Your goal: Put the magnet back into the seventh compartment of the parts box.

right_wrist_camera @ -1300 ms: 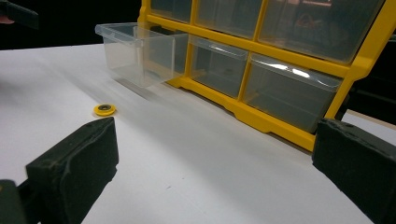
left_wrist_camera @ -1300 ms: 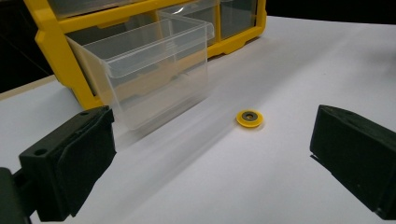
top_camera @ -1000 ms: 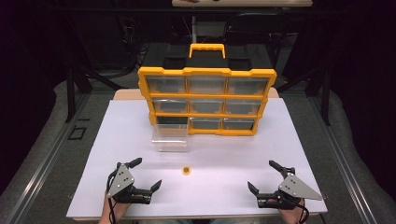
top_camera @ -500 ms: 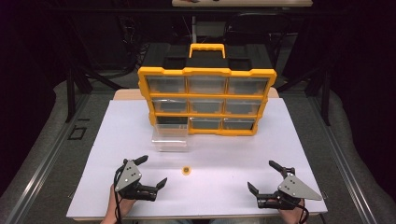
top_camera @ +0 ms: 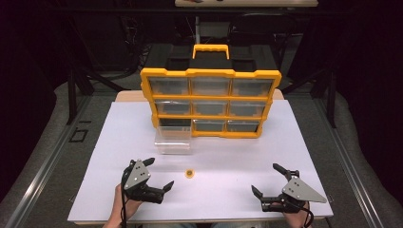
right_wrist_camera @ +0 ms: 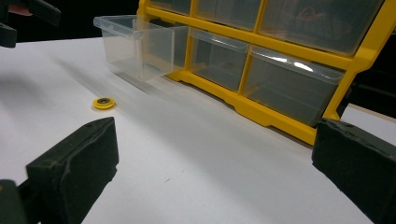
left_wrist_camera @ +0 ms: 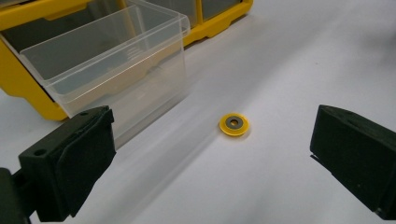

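Since a second ago the left gripper (top_camera: 154,179) has slid inward along the white tabletop (top_camera: 237,156) toward the small yellow washer (top_camera: 189,174), and its jaws, spread wide and holding nothing, now frame that washer in the left gripper view. The washer lies flat just in front of the clear drawer (top_camera: 173,139) pulled out of the yellow organizer (top_camera: 211,102), so a pick-up and drop into it looks likely. The right gripper (top_camera: 272,184) has stayed put at the near right edge, released and empty.
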Motion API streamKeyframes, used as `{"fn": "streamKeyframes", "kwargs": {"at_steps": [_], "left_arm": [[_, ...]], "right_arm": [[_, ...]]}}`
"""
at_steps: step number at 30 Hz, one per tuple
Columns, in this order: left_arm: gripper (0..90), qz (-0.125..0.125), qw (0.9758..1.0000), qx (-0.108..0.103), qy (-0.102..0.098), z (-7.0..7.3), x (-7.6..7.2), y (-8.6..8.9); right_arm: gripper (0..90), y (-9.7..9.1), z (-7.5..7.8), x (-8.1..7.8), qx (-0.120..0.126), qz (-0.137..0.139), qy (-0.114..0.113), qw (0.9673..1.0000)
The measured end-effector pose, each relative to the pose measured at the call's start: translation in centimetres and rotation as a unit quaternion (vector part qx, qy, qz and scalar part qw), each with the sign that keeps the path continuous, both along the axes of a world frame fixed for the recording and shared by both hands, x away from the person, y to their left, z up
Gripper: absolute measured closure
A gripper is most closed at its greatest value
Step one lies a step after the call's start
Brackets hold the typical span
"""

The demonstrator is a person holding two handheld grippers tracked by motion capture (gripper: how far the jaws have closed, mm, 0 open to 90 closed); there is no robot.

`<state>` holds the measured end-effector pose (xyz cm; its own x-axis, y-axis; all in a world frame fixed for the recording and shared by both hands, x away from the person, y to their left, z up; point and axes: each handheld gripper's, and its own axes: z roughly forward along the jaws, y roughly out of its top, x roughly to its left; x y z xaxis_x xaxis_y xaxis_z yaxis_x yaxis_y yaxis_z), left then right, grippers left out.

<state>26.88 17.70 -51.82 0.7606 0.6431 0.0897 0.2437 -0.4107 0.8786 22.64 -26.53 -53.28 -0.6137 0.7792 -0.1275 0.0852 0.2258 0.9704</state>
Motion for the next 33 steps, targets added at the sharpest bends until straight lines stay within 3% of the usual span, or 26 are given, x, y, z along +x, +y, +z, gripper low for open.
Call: {"fn": "streamKeyframes", "kwargs": {"at_steps": [6,15,21,33], "left_arm": [[0.0,-0.006,0.9999,0.011,0.012,0.3,0.6,-0.8],[0.0,-0.039,0.9976,0.034,0.047,0.5,2.1,-2.5],[0.0,-0.062,0.9931,0.066,0.074,0.3,2.8,-3.7],[0.0,-0.093,0.9866,0.1,0.089,0.2,4.0,-5.6]], "right_arm": [[0.1,0.0,-0.1,0.1,0.004,0.0,0.002,1.0],[0.1,-0.1,0.0,0.1,0.001,0.0,0.003,1.0],[0.2,-0.2,0.0,0.0,0.001,-0.001,0.004,1.0],[0.2,-0.1,0.0,0.1,-0.001,0.002,0.008,1.0]]}}
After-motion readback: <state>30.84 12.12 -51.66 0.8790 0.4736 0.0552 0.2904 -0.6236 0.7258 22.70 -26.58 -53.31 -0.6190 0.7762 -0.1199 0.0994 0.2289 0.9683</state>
